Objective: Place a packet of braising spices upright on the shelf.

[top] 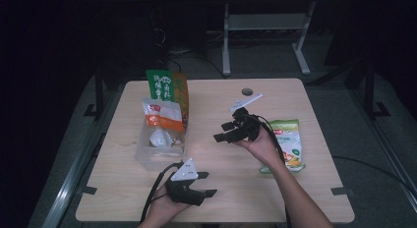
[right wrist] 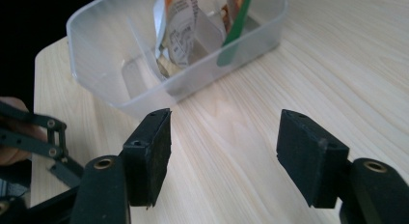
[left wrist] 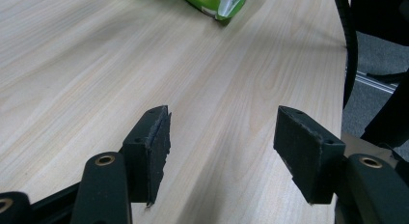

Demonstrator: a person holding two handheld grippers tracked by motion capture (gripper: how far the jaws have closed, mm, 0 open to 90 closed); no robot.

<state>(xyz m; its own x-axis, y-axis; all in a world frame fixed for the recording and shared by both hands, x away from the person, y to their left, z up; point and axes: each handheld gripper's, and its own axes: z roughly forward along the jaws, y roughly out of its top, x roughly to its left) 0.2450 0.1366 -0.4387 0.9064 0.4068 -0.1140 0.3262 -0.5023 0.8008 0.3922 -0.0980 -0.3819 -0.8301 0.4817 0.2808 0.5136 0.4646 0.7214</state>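
While both grippers hang spread and empty, the green-and-white plastic snack pouch (top: 287,143) waits right of the clear plastic bin (top: 147,159).
Your right gripper (top: 230,130) and left gripper (top: 205,184) hold nothing; the pouch looks light, soft and slippery, so pinch its sealed edge.

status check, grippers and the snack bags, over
Left gripper and right gripper: jaws open, empty, above bare table. Clear bin holds several packets; green bag lies flat outside it, beside the right hand. Nothing in the way.

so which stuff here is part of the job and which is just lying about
Part of the job:
- clear plastic bin
- snack packets in the bin
- green and white packet on the table by the right tongs
- left tongs, open

Lying about:
- table's cable hole
- desk frame behind
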